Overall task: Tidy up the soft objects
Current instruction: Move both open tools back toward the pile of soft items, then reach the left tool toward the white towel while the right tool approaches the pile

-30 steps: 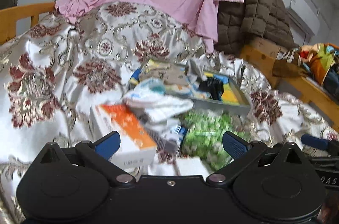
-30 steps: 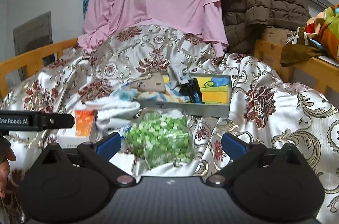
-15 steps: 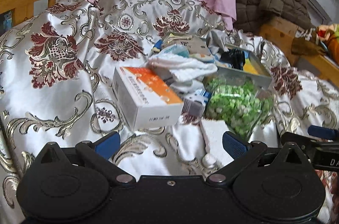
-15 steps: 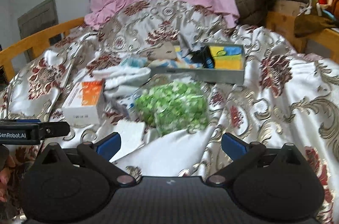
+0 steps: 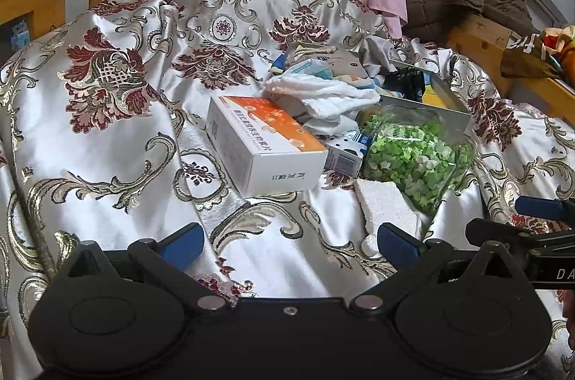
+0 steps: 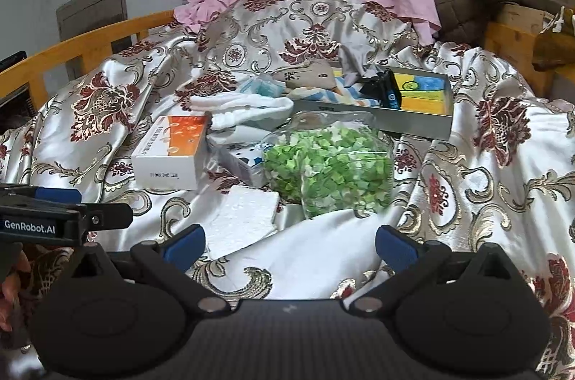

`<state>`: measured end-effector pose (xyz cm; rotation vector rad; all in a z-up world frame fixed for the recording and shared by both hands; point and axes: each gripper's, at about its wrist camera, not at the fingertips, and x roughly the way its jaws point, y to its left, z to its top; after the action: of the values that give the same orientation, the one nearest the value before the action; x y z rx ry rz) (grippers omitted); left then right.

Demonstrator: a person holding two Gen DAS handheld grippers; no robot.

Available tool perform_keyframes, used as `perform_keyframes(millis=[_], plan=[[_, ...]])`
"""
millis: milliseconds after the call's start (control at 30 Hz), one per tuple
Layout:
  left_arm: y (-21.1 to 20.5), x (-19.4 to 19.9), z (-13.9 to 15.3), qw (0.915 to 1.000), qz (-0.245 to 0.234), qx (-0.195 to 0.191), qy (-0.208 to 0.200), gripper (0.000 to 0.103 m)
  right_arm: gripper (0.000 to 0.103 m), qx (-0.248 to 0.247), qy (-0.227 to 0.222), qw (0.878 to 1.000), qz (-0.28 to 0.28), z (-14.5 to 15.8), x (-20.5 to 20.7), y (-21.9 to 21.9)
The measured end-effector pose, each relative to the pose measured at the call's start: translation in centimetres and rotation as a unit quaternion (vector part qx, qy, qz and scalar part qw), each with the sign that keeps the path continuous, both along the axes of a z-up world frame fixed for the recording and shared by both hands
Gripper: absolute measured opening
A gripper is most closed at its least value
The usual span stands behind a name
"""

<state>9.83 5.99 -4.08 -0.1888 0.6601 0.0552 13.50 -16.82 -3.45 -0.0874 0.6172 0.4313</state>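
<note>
On the bed, both grippers — left gripper point(image 5: 290, 241), right gripper point(image 6: 290, 241) — hang empty, jaws spread. Some cloth seems already in the tray point(image 6: 413, 123); the towel point(image 6: 244, 108), foam point(image 6: 240, 218) and bag point(image 6: 329, 169) lie outside — most work remains.

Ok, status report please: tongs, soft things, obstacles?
Left tongs open, empty. Right tongs open, empty. White cloth untouched beside tray. Orange box, green bag in front.

"GenRobot.AI" on left gripper point(image 6: 54, 200), "DA" on right gripper point(image 5: 539, 211)
</note>
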Motion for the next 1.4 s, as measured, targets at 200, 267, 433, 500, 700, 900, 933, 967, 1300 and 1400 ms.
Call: perform_keyframes(millis=[200, 267, 433, 500, 700, 900, 933, 967, 1300, 1400], plan=[[0.1, -0.3, 0.4, 0.9999, 0.007, 0.006, -0.005, 0.102, 0.103, -0.003, -0.004, 1.000, 0.021, -0.4, 0.1, 0.8], [0.2, -0.3, 0.6, 0.9999, 0.003, 0.014, -0.008, 0.102, 0.103, -0.004, -0.012, 0.999, 0.032, -0.5, 0.1, 1.1], [0.6, -0.3, 1.1, 0.9998, 0.001, 0.017, -0.012, 0.102, 0.103, -0.008, -0.020, 0.998, 0.060, -1.1, 0.3, 2.0], [0.9, -0.3, 1.0, 0.9999, 0.002, 0.012, -0.008, 0.102, 0.103, -0.004, -0.014, 0.997, 0.071, -1.3, 0.4, 2.3], [1.7, 0.3, 1.7, 0.9997, -0.015, 0.019, -0.007, 0.102, 0.103, -0.013, -0.013, 0.995, 0.096, -2.0, 0.5, 2.9], [2.7, 1.9, 3.5, 0.9978, -0.056, 0.033, -0.015, 0.102, 0.103, -0.039, -0.023, 0.992, 0.116, -2.4, 0.5, 3.7], [2.8, 2.0, 3.6, 0.9973, -0.062, 0.036, -0.015, 0.102, 0.103, -0.040, -0.024, 0.992, 0.121, -2.4, 0.5, 3.8], [2.9, 2.2, 3.7, 0.9970, -0.066, 0.038, -0.014, 0.102, 0.103, -0.042, -0.026, 0.991, 0.128, -2.4, 0.5, 4.0], [1.9, 6.3, 7.8, 0.9748, -0.186, 0.107, 0.060, 0.102, 0.100, -0.048, -0.010, 0.988, 0.145, -1.2, 2.6, 5.8], [0.5, 8.8, 8.4, 0.9696, -0.209, 0.099, 0.081, 0.102, 0.099, -0.048, 0.001, 0.988, 0.148, -1.3, 3.1, 6.2]])
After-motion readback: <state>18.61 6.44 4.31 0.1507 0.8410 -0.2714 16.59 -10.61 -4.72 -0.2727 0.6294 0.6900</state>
